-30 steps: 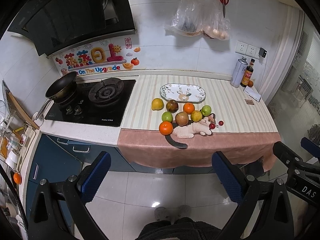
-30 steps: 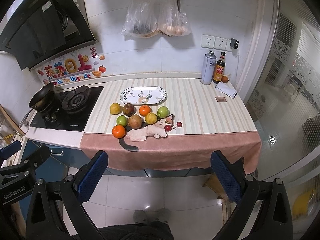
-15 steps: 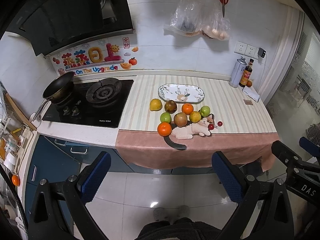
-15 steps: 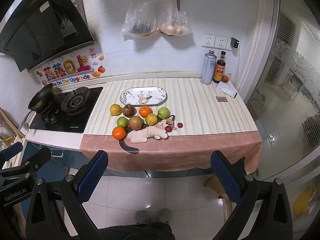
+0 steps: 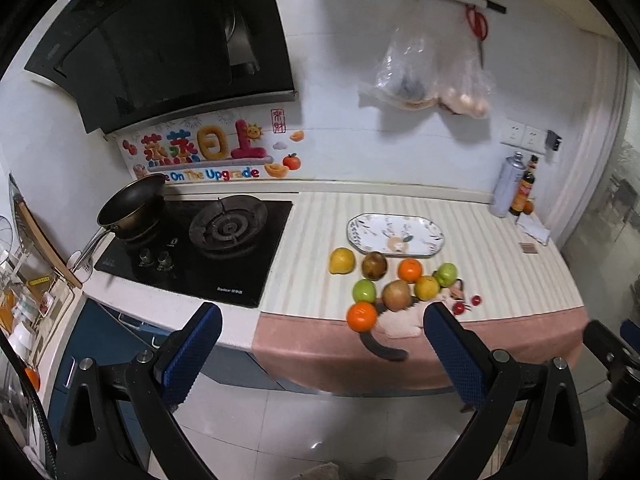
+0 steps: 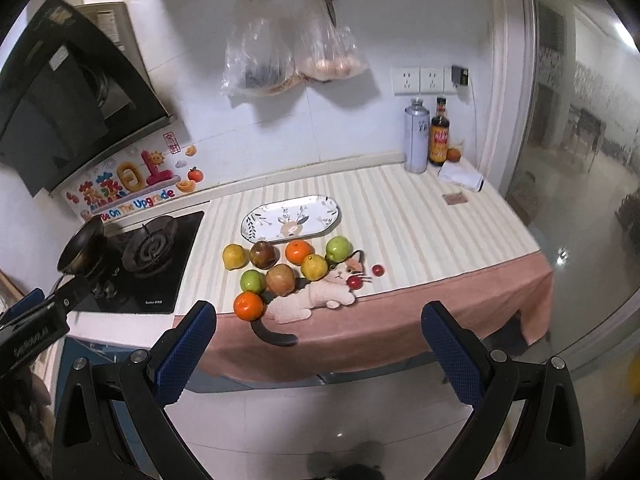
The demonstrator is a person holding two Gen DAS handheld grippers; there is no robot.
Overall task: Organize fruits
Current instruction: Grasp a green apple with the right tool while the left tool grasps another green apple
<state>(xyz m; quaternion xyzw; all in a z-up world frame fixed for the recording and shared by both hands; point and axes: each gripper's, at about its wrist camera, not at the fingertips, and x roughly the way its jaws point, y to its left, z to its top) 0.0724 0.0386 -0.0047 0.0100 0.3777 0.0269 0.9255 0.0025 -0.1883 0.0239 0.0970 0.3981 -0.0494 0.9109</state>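
Fruits (image 6: 280, 270) all loose on counter (image 6: 420, 232) ahead of my tongs, plate (image 6: 291, 218) behind them bare. Nothing sorted yet. Left tongs (image 5: 322, 340) and right tongs (image 6: 320, 340) both apart, holding nothing.

8 fruits (image 5: 400, 294) before plate (image 5: 360, 229).

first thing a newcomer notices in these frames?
The cluster of fruits near the front edge of the striped counter, bright oranges and greens beside a plush cat toy. Just behind sits an empty oval plate. Both open grippers, left and right, frame the view from well short of the counter.
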